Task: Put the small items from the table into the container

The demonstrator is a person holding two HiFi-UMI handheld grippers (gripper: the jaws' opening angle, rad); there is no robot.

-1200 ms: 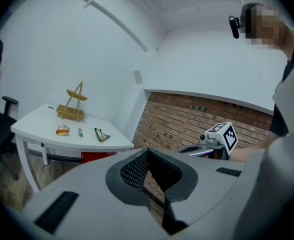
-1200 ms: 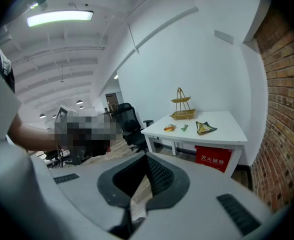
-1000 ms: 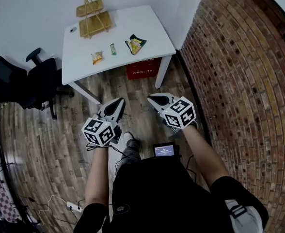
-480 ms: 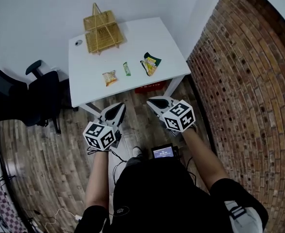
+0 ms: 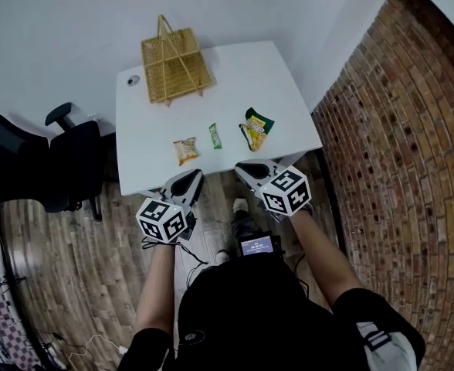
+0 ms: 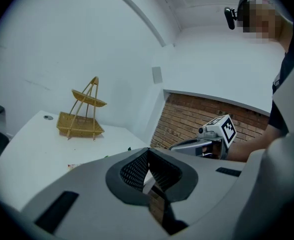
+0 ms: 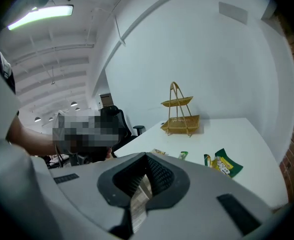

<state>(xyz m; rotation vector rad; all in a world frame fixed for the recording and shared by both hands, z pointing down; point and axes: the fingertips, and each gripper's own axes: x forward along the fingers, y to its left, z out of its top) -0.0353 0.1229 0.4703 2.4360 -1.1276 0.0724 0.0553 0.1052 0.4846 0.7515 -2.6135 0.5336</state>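
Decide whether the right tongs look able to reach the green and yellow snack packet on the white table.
Probably yes: the right tongs, shut and empty, hang at the near edge of the white table, the green and yellow snack packet lies just beyond them, and nothing stands between.

left gripper (image 5: 191, 176): grey shell, black-and-white marker cube (image 5: 164, 219) behind
right gripper (image 5: 245, 165): same grey shell, same marker cube
clothing: black short-sleeved top (image 5: 250, 308)
cable (image 5: 187, 246): thin, black, behind left gripper
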